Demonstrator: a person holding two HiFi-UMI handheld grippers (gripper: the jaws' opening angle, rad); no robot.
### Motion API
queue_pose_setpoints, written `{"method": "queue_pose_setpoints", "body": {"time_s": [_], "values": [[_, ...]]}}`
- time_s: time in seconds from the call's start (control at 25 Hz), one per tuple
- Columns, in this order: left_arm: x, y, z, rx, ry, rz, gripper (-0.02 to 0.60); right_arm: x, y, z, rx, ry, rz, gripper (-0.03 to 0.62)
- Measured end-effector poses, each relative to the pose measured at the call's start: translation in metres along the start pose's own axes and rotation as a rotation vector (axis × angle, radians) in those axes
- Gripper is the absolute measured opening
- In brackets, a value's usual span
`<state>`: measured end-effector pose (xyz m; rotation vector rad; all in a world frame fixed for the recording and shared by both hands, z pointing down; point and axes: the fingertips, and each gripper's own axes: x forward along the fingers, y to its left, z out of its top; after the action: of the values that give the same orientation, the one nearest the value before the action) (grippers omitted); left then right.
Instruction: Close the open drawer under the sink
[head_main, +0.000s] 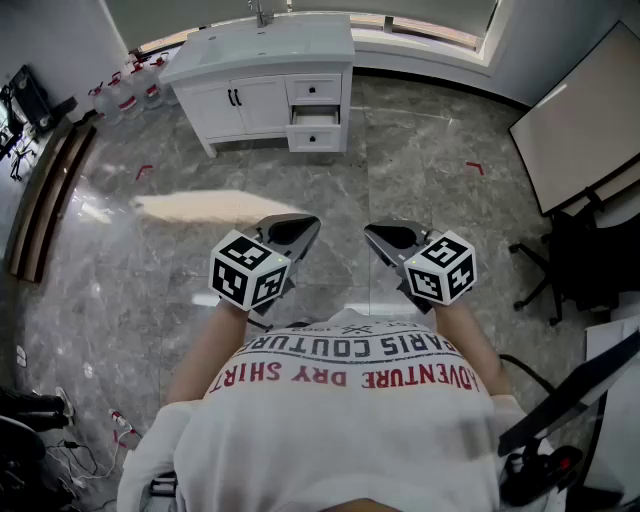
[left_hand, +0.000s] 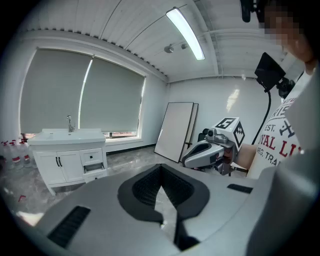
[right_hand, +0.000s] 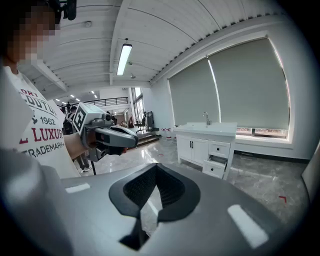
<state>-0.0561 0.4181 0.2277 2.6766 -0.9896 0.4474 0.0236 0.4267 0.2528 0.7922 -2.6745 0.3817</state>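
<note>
Drawer (head_main: 316, 117) ajar, front toward person (head_main: 350, 420)

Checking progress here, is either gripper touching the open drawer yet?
No, the left gripper and right gripper hang well short of the open drawer, with a wide stretch of floor between.

The person holds both arms out in front of the chest, a gripper in each hand. The left gripper (head_main: 300, 228) and the right gripper (head_main: 381, 234) sit side by side at about the same height. They are apart, with their noses angled in toward each other. Each one's jaws are closed tip to tip, with nothing between them. The left forearm (head_main: 205, 350) and right forearm (head_main: 470, 338) are bare, elbows close to the body. The marker cube (head_main: 248, 270) on the left gripper sits just ahead of the wrist.
</note>
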Motion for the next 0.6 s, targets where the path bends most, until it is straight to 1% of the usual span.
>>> {"method": "queue_pose_setpoints", "body": {"time_s": [0.44, 0.6], "values": [[0.0057, -0.0024, 0.0005, -0.013, 0.0, 0.0, 0.002, -0.004, -0.0048, -0.0008, -0.005, -0.008, 0.0, 0.0], [0.0108, -0.0063, 0.003, -0.007, 0.002, -0.01, 0.002, -0.0072, -0.0076, -0.003, 0.011, -0.01, 0.003, 0.0]]}}
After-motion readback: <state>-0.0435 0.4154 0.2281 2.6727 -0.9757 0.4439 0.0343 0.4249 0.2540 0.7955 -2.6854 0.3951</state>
